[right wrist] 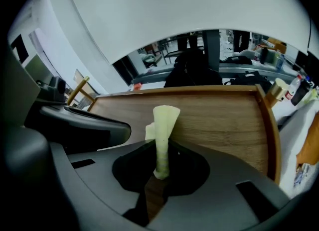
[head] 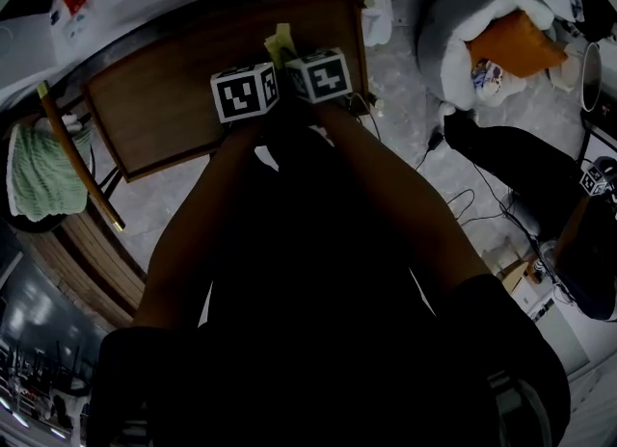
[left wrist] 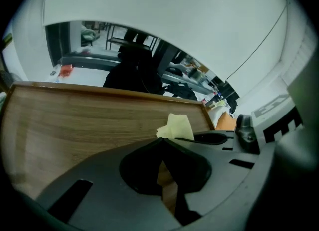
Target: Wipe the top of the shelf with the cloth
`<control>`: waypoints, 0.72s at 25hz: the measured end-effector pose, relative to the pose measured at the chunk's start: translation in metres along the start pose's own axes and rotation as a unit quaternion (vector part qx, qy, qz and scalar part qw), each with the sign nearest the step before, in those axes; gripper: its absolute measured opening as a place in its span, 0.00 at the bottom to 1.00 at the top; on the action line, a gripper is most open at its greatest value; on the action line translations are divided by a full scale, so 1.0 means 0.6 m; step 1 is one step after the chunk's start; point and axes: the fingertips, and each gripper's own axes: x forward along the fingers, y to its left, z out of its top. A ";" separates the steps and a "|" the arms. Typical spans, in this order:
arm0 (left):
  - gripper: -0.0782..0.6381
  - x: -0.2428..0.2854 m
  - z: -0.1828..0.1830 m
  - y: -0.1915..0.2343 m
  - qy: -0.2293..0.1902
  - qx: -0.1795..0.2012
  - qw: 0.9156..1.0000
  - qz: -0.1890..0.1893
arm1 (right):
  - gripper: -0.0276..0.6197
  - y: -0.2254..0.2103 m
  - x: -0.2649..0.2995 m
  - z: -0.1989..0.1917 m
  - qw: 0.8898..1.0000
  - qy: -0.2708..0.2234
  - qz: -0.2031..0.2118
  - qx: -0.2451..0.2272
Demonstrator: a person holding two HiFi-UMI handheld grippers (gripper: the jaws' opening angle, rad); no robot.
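Observation:
The shelf's brown wooden top lies ahead of me, with a raised lip along its right edge. A pale yellow cloth stands up in a narrow fold over the top's near right part. My right gripper is shut on the cloth. My left gripper is close beside it on the left, jaws shut with nothing between them; the cloth shows just beyond its tips. Both marker cubes sit side by side in the head view and hide the fingertips there.
A chair with a green towel stands left of the shelf. A white bottle is at the shelf's far right corner. White bedding with an orange pillow, floor cables and a dark-clothed person are to the right.

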 end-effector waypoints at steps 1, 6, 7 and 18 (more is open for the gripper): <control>0.12 0.007 0.001 -0.009 0.001 0.003 1.000 -0.003 | 0.12 -0.016 -0.008 0.001 1.000 -0.001 -0.010 0.000; 0.12 0.034 0.002 -0.051 0.009 0.017 1.000 -0.018 | 0.12 -0.074 -0.038 -0.011 0.999 0.005 -0.040 0.007; 0.12 0.039 0.001 -0.058 0.011 0.021 0.999 -0.022 | 0.12 -0.086 -0.044 -0.015 0.999 0.006 -0.048 0.009; 0.12 0.052 -0.009 -0.122 0.021 0.064 0.996 -0.061 | 0.12 -0.188 -0.111 -0.022 0.987 0.024 -0.159 -0.009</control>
